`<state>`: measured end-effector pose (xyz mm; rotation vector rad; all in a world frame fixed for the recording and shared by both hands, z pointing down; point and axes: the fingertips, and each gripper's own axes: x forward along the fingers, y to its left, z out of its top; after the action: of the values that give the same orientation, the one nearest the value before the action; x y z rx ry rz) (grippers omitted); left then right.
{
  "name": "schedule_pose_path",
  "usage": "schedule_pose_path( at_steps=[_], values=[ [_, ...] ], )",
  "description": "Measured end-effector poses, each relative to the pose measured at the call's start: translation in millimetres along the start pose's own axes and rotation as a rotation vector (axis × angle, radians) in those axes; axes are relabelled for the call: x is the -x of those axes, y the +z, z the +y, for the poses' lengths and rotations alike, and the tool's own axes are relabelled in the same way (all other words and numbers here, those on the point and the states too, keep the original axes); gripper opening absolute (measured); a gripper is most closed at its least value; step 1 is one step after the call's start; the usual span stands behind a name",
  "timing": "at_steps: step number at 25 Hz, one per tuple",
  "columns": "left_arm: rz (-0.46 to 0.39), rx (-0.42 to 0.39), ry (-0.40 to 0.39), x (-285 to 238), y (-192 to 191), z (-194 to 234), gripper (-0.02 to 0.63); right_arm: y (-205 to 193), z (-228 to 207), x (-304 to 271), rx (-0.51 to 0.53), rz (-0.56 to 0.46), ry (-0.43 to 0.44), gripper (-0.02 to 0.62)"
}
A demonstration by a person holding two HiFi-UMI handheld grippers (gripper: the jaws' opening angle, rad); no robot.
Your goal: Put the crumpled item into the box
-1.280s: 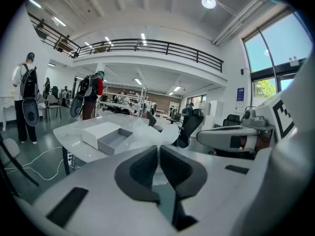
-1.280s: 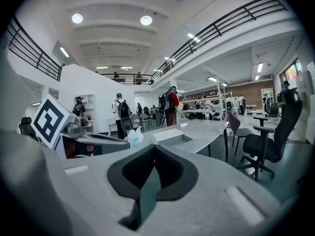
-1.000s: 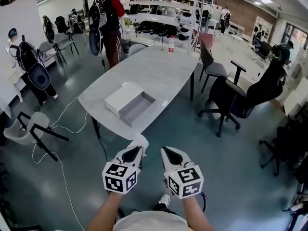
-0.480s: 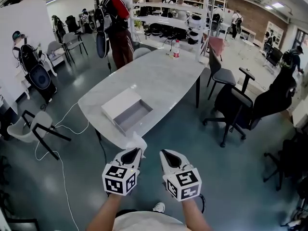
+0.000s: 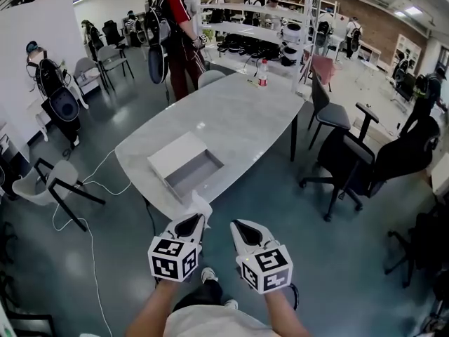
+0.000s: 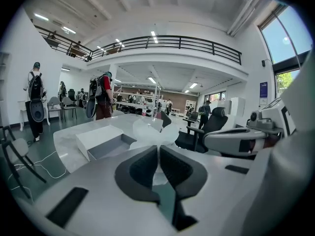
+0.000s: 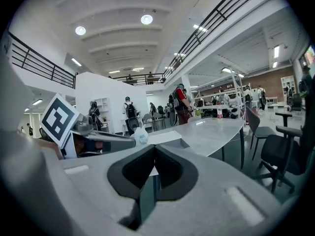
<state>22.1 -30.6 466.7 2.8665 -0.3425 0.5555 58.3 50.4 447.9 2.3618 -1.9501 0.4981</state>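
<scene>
A white crumpled item (image 5: 198, 206) sticks out from my left gripper (image 5: 191, 223), which is shut on it just short of the table's near end. In the left gripper view the crumpled item (image 6: 150, 132) shows above the closed jaws. The box (image 5: 193, 171) is an open grey tray with a white lid (image 5: 174, 156) beside it, near the end of the long grey table (image 5: 238, 118). The box (image 6: 106, 144) lies ahead and left in the left gripper view. My right gripper (image 5: 240, 228) is shut and holds nothing; its own view shows the crumpled item (image 7: 141, 136) to its left.
Black office chairs (image 5: 358, 167) stand right of the table. A person with a red top (image 5: 181, 37) stands at the far end near a bottle (image 5: 263, 72). A folding chair (image 5: 52, 188) and cables (image 5: 98, 181) lie on the floor left.
I have come closer to the table; the box now sits nearer to both grippers. The left gripper keeps its hold on the crumpled item.
</scene>
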Motion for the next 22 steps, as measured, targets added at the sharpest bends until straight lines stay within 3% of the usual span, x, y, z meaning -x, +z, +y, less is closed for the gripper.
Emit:
schedule_pose_path(
  at_steps=[22],
  values=[
    [0.05, 0.084, 0.033, -126, 37, 118, 0.02, 44, -60, -173, 0.056, 0.099, 0.088, 0.005]
  ],
)
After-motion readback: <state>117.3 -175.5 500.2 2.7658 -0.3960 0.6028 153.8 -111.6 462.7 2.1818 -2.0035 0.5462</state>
